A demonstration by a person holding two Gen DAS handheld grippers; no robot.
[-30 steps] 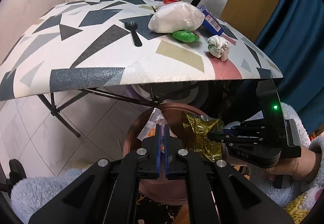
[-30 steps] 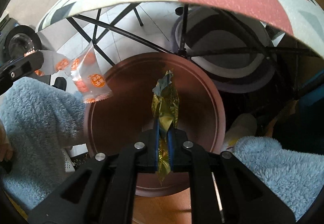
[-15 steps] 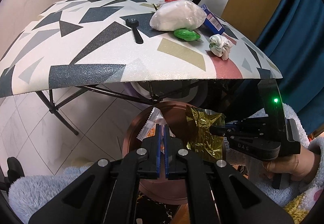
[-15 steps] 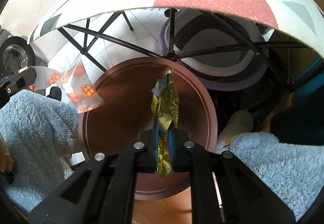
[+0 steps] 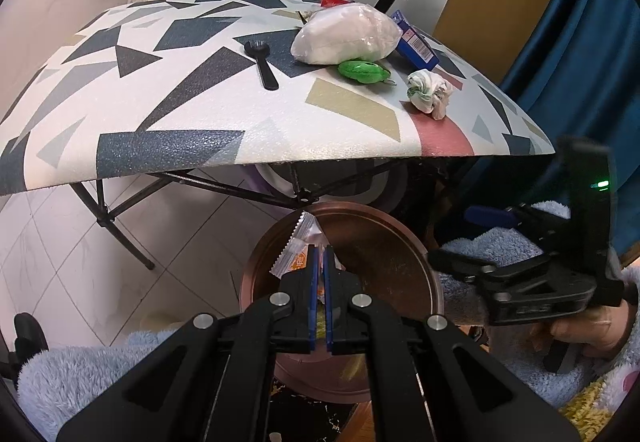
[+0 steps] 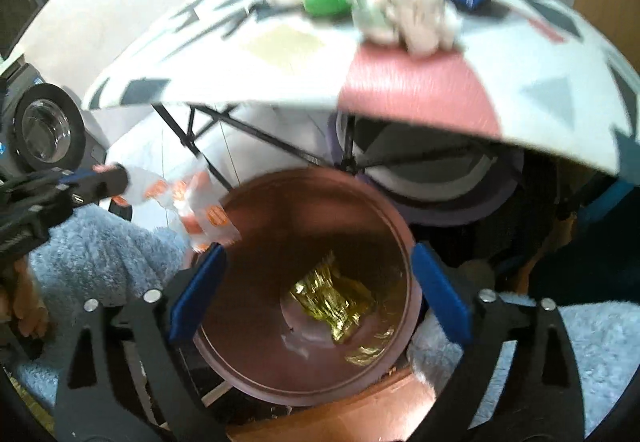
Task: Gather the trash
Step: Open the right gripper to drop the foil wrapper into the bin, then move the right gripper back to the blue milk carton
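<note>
My left gripper (image 5: 319,248) is shut on a clear wrapper with orange marks (image 5: 296,254), held over the rim of a copper-brown bin (image 5: 424,262) below the table's edge. The right gripper (image 6: 319,254) hangs above the same bin (image 6: 400,226) with its jaws opening wide and nothing between them. A crumpled gold foil wrapper (image 6: 332,298) lies loose at the bottom of the bin. The right wrist view, which is blurred, also shows the left gripper (image 6: 120,178) and its wrapper (image 6: 192,202) at the left.
The patterned folding table (image 5: 180,114) carries a crumpled tissue (image 5: 430,94), a green object (image 5: 362,71), a white bag (image 5: 344,36), a blue box (image 5: 414,44) and a black utensil (image 5: 262,62). Black table legs cross behind the bin. Fluffy blue sleeves flank it.
The right gripper opened and let go of the gold wrapper, which dropped into the bin. The right hand rose and tipped up a little. The left gripper stayed put.
</note>
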